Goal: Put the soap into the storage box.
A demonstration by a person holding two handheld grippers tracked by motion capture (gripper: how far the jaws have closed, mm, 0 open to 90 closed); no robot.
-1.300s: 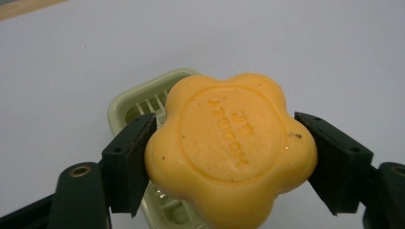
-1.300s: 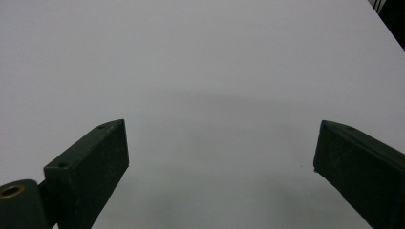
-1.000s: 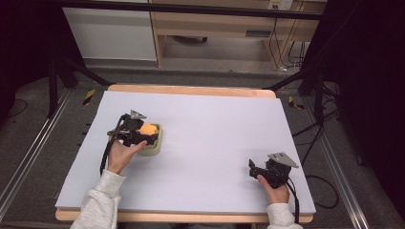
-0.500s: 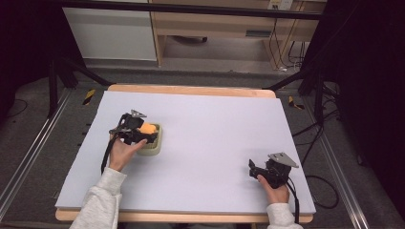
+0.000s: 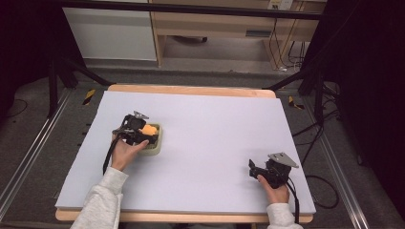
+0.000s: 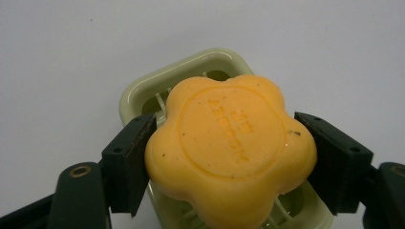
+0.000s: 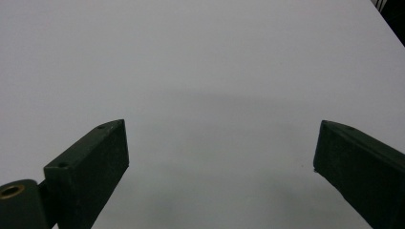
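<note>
left gripper [image 6: 229,157] has its fingers clamped on the orange flower-shaped soap [image 6: 230,145], right over the pale green soap dish [image 6: 143,95] on the bench [image 5: 215,124]; grasp made, soap looks not yet clear; right gripper [image 7: 219,162] idles, fingers wide apart.

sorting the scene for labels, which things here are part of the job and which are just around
In the job:
- orange flower-shaped soap
- pale green soap dish
- left hand-held gripper, shut on the soap

Just around:
- right hand-held gripper, open, idle
- white table
- cables on the floor
</note>
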